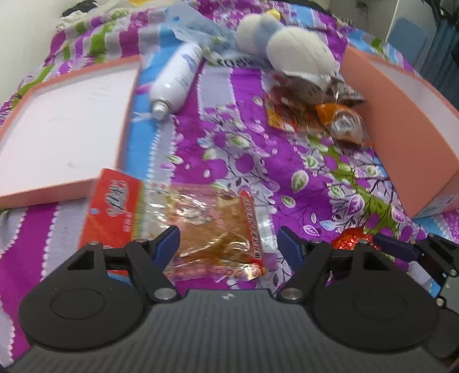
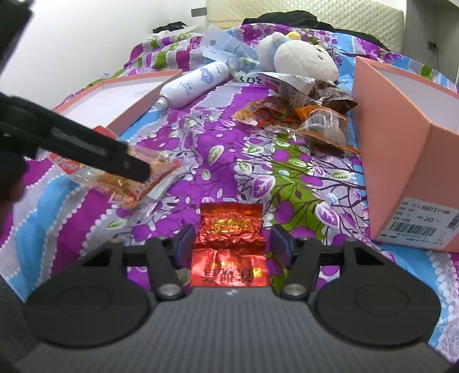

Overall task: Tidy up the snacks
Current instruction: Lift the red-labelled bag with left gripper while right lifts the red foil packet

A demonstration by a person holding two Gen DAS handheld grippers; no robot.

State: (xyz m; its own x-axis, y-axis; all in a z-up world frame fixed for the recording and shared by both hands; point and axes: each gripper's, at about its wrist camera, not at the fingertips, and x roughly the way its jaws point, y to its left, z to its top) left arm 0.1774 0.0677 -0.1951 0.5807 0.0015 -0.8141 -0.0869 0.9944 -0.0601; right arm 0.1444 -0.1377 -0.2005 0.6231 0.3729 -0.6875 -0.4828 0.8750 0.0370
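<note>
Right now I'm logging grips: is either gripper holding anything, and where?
Neither yet. The right gripper straddles the red foil packet; the left gripper, open, straddles the clear snack bag.

A bed is filling the scene, its purple floral bedspread (image 2: 218, 160) with blue, green and grey stripes running to the far end. A plain white wall (image 2: 86, 34) is standing at the far left, a cream quilted padded headboard (image 2: 358, 20) is rising behind the bed, and even, soft light is falling throughout.

Plush toy (image 2: 298, 54), white bottle (image 2: 195, 84) on bedspread (image 2: 218, 178)
</note>
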